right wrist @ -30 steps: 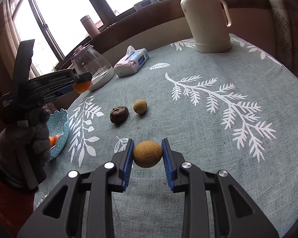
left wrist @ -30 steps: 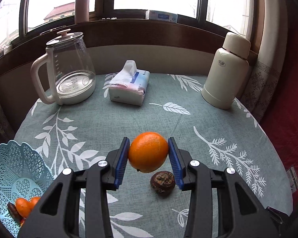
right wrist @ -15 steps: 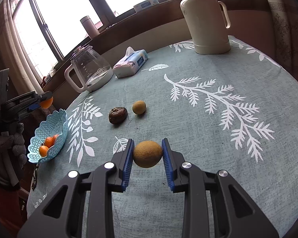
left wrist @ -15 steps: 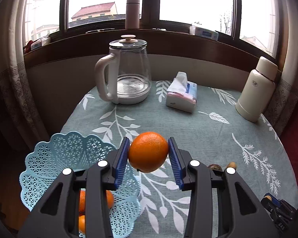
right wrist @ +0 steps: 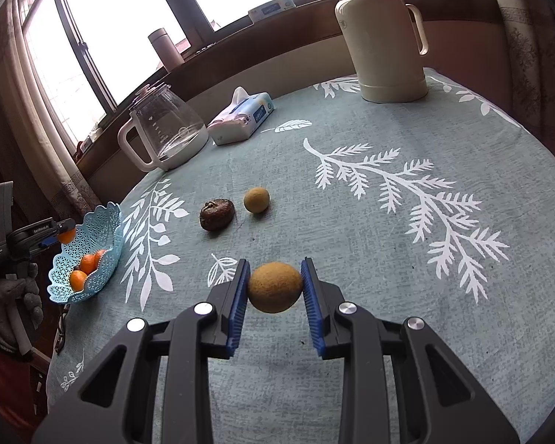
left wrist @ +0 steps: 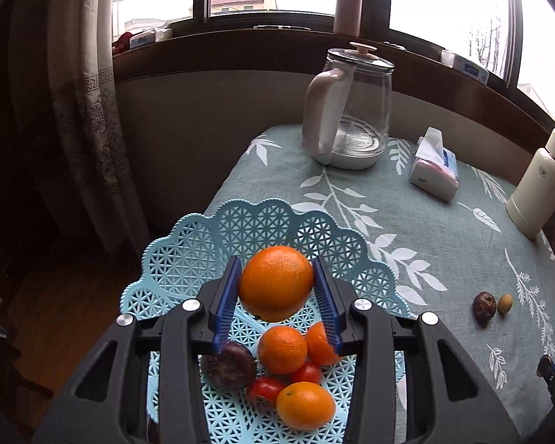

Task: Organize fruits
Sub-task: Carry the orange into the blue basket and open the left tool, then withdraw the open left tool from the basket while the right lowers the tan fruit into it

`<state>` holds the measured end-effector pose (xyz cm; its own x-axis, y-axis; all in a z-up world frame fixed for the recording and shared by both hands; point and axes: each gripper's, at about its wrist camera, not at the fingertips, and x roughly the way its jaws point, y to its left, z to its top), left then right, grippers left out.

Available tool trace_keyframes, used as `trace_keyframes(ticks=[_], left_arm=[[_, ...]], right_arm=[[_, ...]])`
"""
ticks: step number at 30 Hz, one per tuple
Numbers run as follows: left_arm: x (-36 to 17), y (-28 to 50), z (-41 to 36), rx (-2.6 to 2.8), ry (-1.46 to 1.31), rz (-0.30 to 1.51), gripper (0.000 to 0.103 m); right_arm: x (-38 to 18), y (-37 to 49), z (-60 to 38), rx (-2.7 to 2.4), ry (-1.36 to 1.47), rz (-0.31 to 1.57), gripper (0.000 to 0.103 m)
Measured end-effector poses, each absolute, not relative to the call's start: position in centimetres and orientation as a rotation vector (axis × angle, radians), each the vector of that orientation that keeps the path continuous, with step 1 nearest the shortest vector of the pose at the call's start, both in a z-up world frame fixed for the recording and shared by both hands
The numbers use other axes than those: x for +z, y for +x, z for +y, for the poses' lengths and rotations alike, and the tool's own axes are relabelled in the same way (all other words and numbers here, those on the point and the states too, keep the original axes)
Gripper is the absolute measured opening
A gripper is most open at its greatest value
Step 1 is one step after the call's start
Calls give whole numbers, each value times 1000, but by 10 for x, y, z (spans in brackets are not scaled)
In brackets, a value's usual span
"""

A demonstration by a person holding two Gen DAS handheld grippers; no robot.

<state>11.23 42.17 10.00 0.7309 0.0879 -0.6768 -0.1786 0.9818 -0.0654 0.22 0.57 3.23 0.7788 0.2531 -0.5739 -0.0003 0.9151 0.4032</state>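
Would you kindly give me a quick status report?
Left hand-held gripper shut on orange, above basket. Right hand-held gripper shut on brown fruit. Nothing blocking.

Table (right wrist: 462,118) – basket (left wrist: 211,244), kettle (left wrist: 355,111), tissues (left wrist: 434,166), thermos (right wrist: 384,33).

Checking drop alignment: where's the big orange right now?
In the left wrist view the big orange sits clamped in the left gripper, held above the blue basket at the table's left edge.

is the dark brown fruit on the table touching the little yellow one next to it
Apart. The right wrist view shows a strip of tablecloth between the dark brown fruit and the small yellow fruit.
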Motion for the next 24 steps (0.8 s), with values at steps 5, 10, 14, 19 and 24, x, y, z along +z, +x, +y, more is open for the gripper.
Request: trace_keyframes(ticks=[5,10,14,19,24], left_arm=[[89,114,433,165,-148,761,41],[81,116,438,179,-161,781,43],[86,112,442,194,-180,756,56],[97,104,451,212,-201,721,58],[103,93,453,217,-211,697,60]], right_arm=[[32,3,7,138,394,669,29],[32,3,6,138,396,670,29],[32,3,6,138,396,670,29],[32,3,6,137,396,668,29],[32,3,6,137,395,669,29]])
